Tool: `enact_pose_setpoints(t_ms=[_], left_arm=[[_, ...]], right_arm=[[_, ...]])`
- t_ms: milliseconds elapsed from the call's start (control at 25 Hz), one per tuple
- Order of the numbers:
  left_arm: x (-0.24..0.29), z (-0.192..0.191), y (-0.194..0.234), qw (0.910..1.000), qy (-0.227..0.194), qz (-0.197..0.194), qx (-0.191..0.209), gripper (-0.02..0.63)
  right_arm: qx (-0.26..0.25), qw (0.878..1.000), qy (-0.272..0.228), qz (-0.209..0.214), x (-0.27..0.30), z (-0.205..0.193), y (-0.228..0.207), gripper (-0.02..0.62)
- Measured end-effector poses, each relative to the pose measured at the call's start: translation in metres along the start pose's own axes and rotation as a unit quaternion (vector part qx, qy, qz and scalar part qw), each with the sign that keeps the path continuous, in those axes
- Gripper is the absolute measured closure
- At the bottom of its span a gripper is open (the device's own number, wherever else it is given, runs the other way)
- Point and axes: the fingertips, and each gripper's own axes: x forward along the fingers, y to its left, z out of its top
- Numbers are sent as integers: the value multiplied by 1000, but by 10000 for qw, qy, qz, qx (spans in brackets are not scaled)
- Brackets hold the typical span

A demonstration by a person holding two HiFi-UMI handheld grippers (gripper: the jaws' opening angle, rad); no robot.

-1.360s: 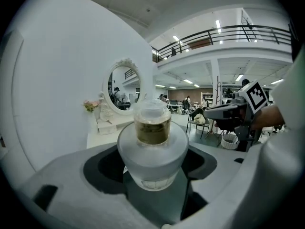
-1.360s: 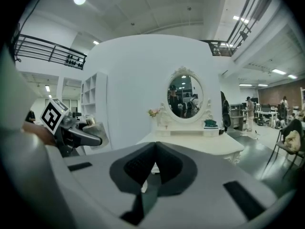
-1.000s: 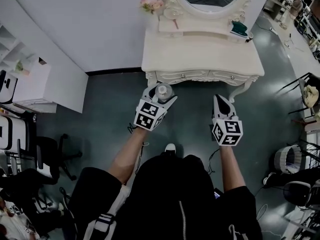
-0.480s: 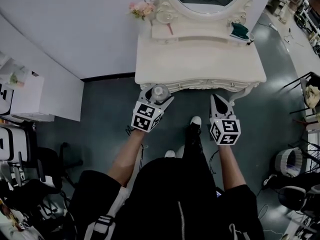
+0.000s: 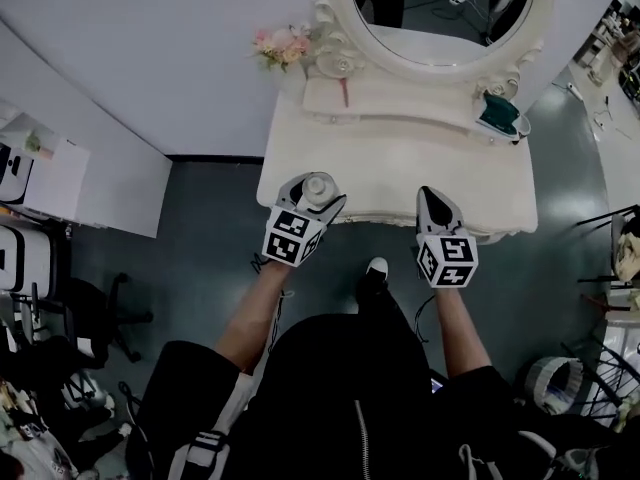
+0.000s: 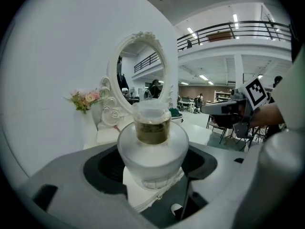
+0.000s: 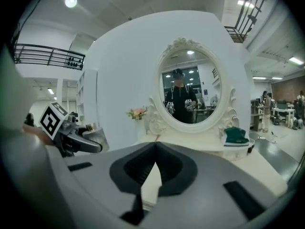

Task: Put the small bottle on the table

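A small frosted bottle (image 6: 152,149) with a clear cap sits upright between the jaws of my left gripper (image 5: 310,193), which is shut on it. In the head view the small bottle (image 5: 317,188) hangs right over the front left edge of the white dressing table (image 5: 400,168). My right gripper (image 5: 436,206) is shut with nothing in it, its tips over the table's front edge. From the right gripper view the left gripper (image 7: 81,140) and its bottle show at the left.
An oval mirror (image 5: 440,13) stands at the back of the table, with pink flowers (image 5: 275,46) at its left and a green object (image 5: 500,116) at its right. A white cabinet (image 5: 45,183) and chairs stand left; my foot (image 5: 374,273) is under the table edge.
I have stepped toward the dressing table. Both grippers, once over the floor in front of it, now reach its front edge. The bottle stays gripped.
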Motion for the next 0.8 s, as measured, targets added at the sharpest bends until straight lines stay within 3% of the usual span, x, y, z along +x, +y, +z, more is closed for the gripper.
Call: enact_pose_setpoints(t_ms=[360, 800], left_arm=[[74, 48, 38, 9979, -47, 581, -276, 272], [126, 75, 63, 9990, -26, 414, -180, 272]], right_arm=[[-194, 9979, 78, 619, 101, 42, -69, 594], [-89, 9984, 67, 546, 145, 54, -95, 594]])
